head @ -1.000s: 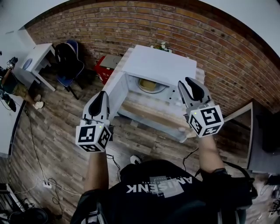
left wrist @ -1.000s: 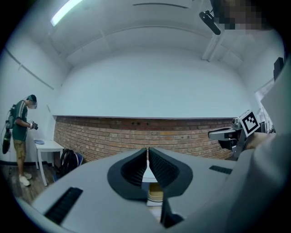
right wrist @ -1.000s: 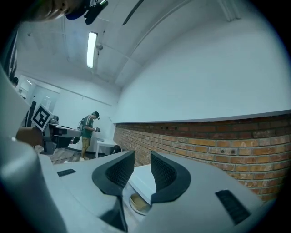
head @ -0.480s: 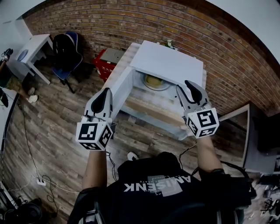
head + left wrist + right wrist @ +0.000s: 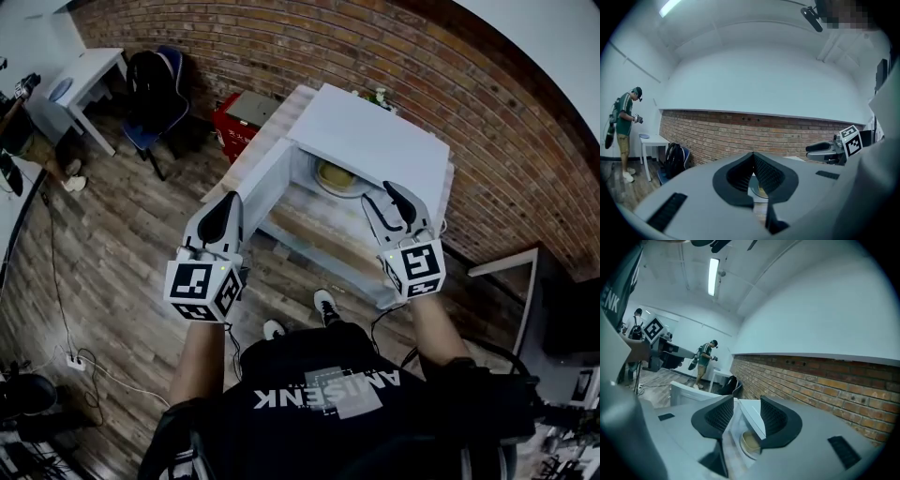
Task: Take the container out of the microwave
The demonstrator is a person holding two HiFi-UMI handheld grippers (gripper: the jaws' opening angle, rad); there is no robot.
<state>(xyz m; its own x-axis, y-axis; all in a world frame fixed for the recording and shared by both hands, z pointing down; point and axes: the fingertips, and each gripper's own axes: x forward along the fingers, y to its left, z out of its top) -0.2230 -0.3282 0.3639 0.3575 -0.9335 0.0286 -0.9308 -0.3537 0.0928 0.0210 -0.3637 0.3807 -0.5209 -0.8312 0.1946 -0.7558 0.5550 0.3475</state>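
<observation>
The white microwave [image 5: 375, 141] stands on a wooden table [image 5: 323, 242] with its door [image 5: 255, 186] swung open to the left. A round yellowish container [image 5: 335, 175] sits inside it and also shows low in the right gripper view [image 5: 751, 441]. My right gripper [image 5: 384, 199] hovers at the right front of the opening. Its jaws [image 5: 746, 404] have just been opening and now stand open, with nothing between them. My left gripper [image 5: 229, 201] is level beside the door's outer edge, jaws closed together [image 5: 753, 157] on nothing.
A brick wall runs behind the microwave. A red box [image 5: 234, 127], a dark chair with a bag [image 5: 155, 89] and a white desk [image 5: 89, 80] stand to the left. Cables [image 5: 84, 375] lie on the wooden floor. Another person [image 5: 626, 131] stands far off.
The right gripper's jaws have spread and it has drawn down toward the microwave's opening. The left gripper has sunk a little beside the door.
</observation>
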